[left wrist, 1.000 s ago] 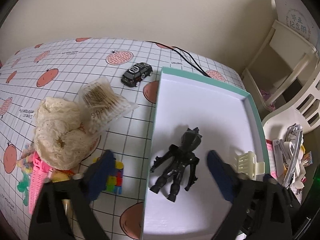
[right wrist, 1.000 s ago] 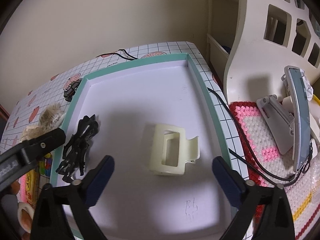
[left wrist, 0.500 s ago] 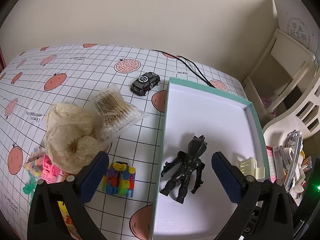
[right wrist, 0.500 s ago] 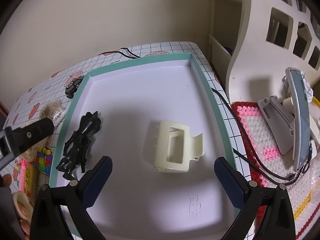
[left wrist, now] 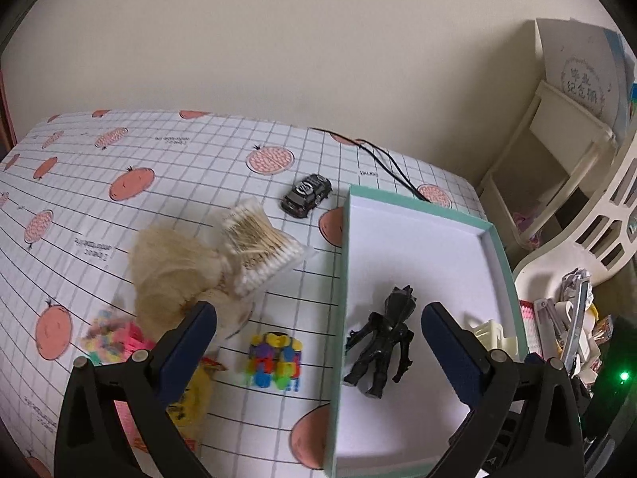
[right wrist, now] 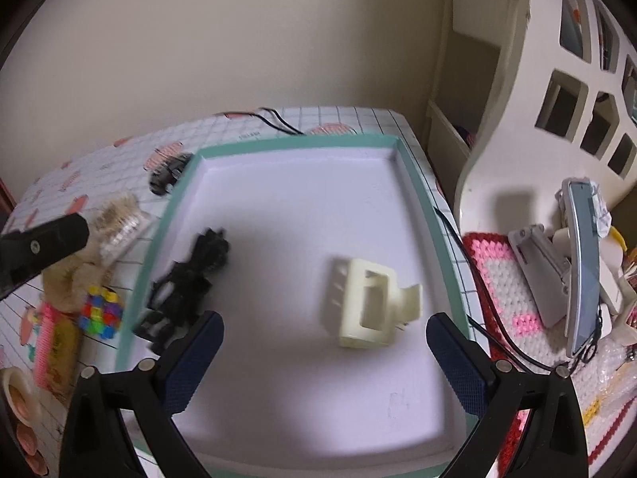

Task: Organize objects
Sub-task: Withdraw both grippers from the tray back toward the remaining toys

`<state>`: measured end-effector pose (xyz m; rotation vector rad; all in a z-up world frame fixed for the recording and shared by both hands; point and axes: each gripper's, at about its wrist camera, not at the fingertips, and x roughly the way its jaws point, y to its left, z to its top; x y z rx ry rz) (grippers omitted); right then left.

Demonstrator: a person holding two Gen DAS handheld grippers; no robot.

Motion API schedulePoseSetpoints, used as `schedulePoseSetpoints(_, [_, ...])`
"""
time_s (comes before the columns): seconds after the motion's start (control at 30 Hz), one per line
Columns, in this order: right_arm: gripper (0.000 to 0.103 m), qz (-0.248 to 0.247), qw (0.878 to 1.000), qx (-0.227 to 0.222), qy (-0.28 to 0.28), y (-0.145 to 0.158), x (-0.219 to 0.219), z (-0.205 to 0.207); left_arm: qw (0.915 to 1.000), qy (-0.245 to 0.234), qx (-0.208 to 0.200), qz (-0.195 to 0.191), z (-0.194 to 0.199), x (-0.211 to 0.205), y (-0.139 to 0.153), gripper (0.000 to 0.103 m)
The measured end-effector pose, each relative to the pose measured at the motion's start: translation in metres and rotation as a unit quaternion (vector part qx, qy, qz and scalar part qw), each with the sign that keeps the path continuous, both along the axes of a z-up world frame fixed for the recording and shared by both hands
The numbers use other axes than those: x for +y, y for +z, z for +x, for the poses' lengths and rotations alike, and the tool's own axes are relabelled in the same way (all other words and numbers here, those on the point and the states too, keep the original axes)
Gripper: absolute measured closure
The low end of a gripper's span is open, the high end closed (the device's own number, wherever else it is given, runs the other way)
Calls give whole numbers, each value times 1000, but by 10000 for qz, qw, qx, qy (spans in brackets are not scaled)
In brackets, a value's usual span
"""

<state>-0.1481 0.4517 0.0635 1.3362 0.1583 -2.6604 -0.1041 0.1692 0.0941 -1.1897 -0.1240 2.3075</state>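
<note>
The left gripper (left wrist: 318,324) hung with its jaws wide apart and empty, straddling the tray's (left wrist: 343,279) teal left rim. Just ahead between its fingers, the colourful block cube (left wrist: 274,360) lay on the tablecloth and the black figure (left wrist: 384,332) lay inside the tray. Beyond them sat the cotton swab pack (left wrist: 258,245) against a cream fluffy scrunchie (left wrist: 173,267), then the toy car (left wrist: 307,195) farther back. The right gripper (right wrist: 324,330) was likewise spread open over the tray, the cream hair claw (right wrist: 368,302) lying just ahead between its fingers.
</note>
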Motion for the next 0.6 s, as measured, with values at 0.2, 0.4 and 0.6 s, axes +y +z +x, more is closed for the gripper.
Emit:
schedulePoseSetpoints(0.2, [0, -325, 9992, 86, 233, 16, -22, 10, 9997, 134, 206, -67, -6, -32, 10, 0])
schedulePoseSetpoints(0.4, [0, -492, 9972, 75, 558, 27, -55, 22, 9997, 247, 34, -27, -19, -70, 11, 0])
schedulePoseSetpoints(0.6, [0, -626, 9945, 34, 837, 32, -88, 36, 9991, 324, -243, -82, -25, -97, 6, 0])
